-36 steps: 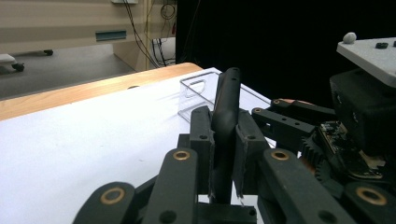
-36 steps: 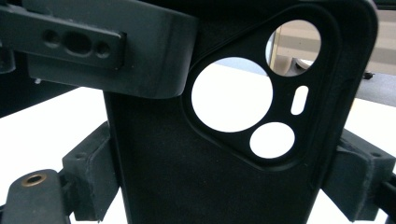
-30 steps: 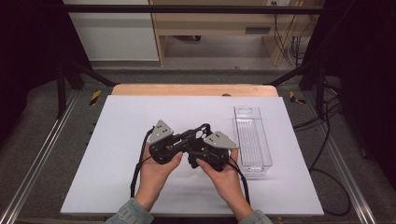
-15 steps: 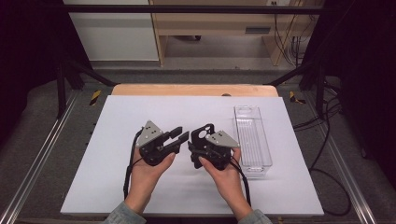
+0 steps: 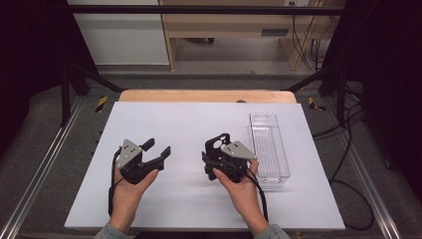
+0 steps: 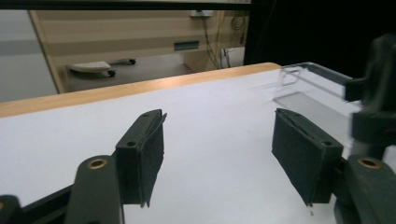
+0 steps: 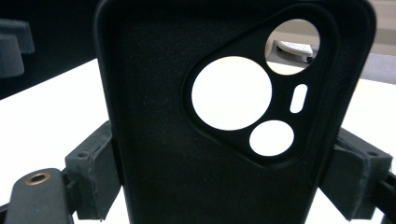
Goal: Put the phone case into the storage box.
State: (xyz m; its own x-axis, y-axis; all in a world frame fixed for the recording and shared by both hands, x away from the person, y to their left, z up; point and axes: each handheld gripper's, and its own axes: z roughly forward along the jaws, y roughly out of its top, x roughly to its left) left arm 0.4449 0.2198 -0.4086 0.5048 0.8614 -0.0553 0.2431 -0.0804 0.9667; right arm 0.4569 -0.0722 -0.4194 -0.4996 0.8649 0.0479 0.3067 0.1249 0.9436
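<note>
My right gripper (image 5: 215, 155) clamps a black phone case (image 7: 224, 116) by its two long edges, camera cutouts up, held just above the white table (image 5: 199, 124). My left gripper (image 5: 157, 151) has just been opening, jaws wide, nothing between them, well apart from the case. Clear plastic bin (image 5: 268, 149) sits just right of my right hand.

I am seeing bare mat (image 5: 189, 124) lying open between my two grippers and ahead of them; the clear tray (image 5: 268, 144) is blocking passage just beside the right gripper (image 5: 219, 149).
</note>
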